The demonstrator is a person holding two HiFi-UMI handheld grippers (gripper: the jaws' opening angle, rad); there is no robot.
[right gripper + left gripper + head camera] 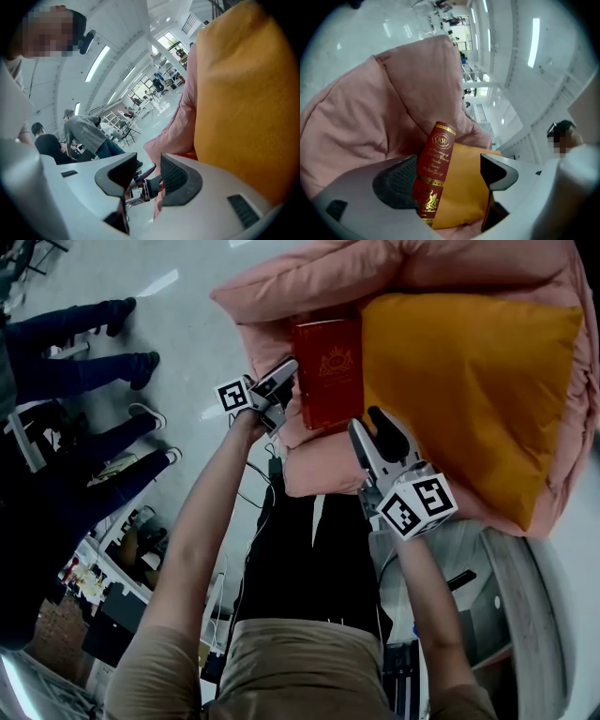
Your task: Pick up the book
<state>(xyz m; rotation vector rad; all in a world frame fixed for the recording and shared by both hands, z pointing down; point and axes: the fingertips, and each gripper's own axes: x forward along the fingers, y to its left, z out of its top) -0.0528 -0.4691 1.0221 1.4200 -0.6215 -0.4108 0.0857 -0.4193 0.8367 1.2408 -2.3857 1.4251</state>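
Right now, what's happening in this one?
A person holds a gripper in each hand over a big pink cushion with an orange pillow on it. The red book rests on the cushion beside the pillow. The left tongs stand open with the book's spine between them, not clamped. The right tongs are open near the pillow's edge, holding nothing.
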